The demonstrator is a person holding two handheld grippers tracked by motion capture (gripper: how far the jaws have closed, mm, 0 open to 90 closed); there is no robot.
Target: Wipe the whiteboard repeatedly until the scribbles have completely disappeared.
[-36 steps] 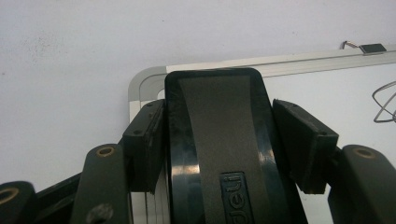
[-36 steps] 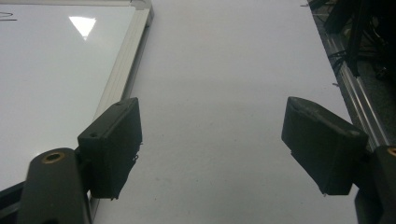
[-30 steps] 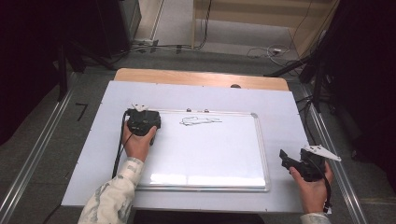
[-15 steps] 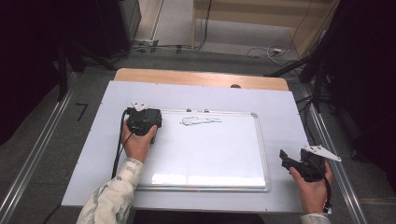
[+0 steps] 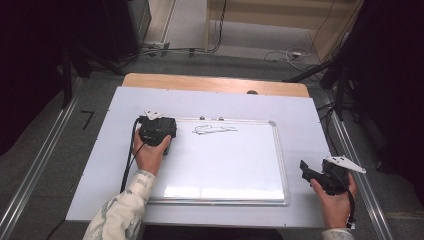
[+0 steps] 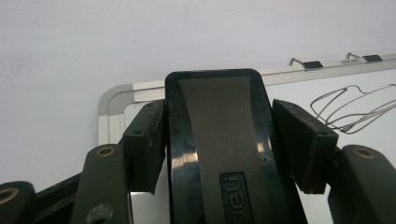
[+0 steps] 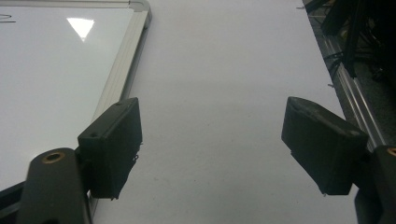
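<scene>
A whiteboard (image 5: 225, 165) lies flat on the white table, with a thin black scribble (image 5: 215, 130) near its top edge. My left gripper (image 5: 156, 131) sits over the board's top-left corner. In the left gripper view it (image 6: 219, 140) is shut on a black board eraser (image 6: 217, 116), with both pads (image 6: 147, 140) pressed against the eraser's sides; the scribble (image 6: 355, 109) lies just to the right. My right gripper (image 5: 306, 172) hovers over the table to the right of the board. Its jaws stand wide open (image 7: 215, 149) with nothing between them.
Two metal clips (image 5: 211, 118) sit on the board's top frame. The white table sheet (image 5: 300, 115) ends at a wooden strip (image 5: 210, 82) at the back. A metal rail (image 5: 357, 165) runs along the right side, with cables (image 5: 280, 52) on the floor beyond.
The left gripper with the eraser has crept very slightly to the right at the board's corner. The right gripper has kept still.
</scene>
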